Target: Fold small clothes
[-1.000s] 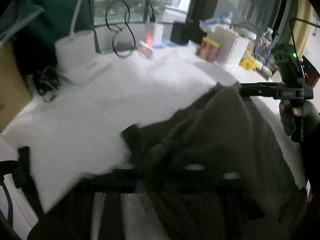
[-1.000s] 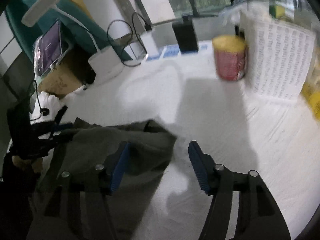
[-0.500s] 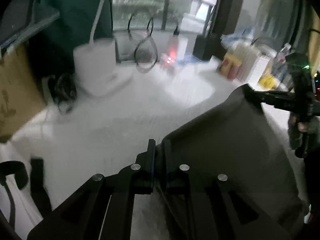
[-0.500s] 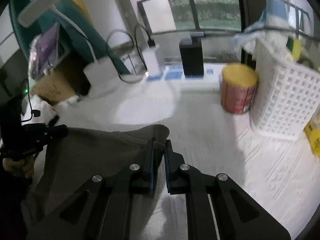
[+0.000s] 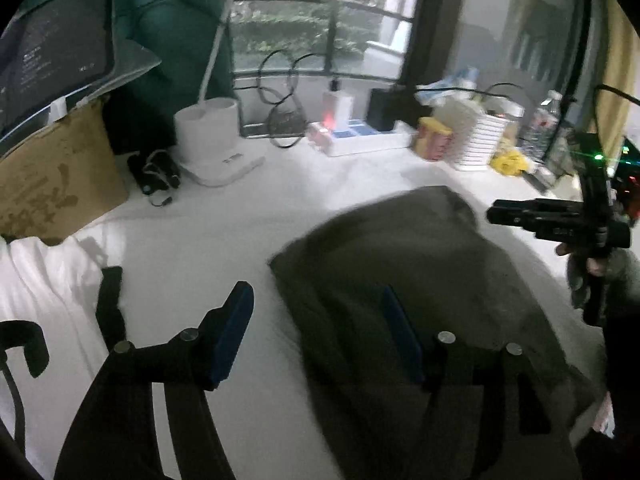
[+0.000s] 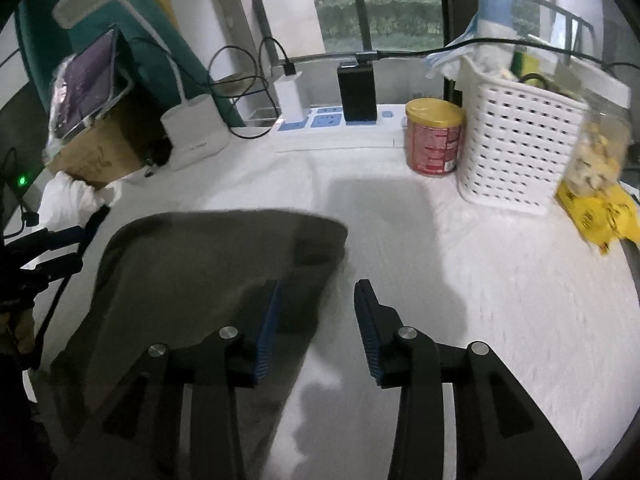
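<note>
Both grippers are off the cloth now! The left gripper has its jaws spread wide, just opened, blue pads bare; the garment's near-left corner lies under the gap, not pinched. The right gripper has also just opened, about halfway, nothing between its pads, left finger above the garment's right edge.

The garment is a dark olive piece lying flat on the white sheet, in the near-left part of the surface as the right wrist sees it. Its long axis runs from the near edge toward the far edge, folded end pointing at the window (the outline is blurred, so the exact shape is hard to call).

Along the far edge: a red can with a yellow lid, label unreadable, touching a white basket; a power strip; a lamp base. A tablet at the far-left corner shows text too small to read.
</note>
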Motion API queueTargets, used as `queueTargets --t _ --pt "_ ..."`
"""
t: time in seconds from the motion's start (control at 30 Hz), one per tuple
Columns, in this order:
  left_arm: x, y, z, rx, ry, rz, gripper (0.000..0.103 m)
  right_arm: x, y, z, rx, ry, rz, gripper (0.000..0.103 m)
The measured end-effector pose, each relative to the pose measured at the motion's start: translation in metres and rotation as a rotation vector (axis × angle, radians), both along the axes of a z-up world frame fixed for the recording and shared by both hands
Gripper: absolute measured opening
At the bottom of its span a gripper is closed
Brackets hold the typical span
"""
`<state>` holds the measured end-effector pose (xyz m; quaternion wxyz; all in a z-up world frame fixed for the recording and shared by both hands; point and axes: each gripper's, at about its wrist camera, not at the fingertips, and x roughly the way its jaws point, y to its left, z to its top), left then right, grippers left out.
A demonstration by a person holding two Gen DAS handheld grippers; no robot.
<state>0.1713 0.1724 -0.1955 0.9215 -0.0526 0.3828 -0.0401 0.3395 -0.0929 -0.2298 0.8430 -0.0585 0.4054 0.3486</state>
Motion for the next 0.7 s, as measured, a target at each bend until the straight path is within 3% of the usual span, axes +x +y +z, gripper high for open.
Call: queueTargets --t 0.17,0.37,0.67,0.7 --pt "-0.034 -0.021 0.007 -0.079 -0.036 -0.084 0.067 -0.039 -0.011 0.001 0.000 0.006 0.003 0.041" --pt "-0.064 -0.053 0.004 -0.063 -0.046 -0.186 0.066 -0.081 -0.033 -0.001 0.010 0.012 -0.025 0.041" --pt "-0.097 -0.064 -0.013 -0.057 0.001 -0.192 0.062 -0.135 -0.057 -0.009 0.023 0.037 -0.032 0.041" --pt "-0.100 -0.064 -0.016 -0.064 0.009 -0.194 0.061 -0.139 -0.059 -0.010 0.026 0.039 -0.030 0.046"
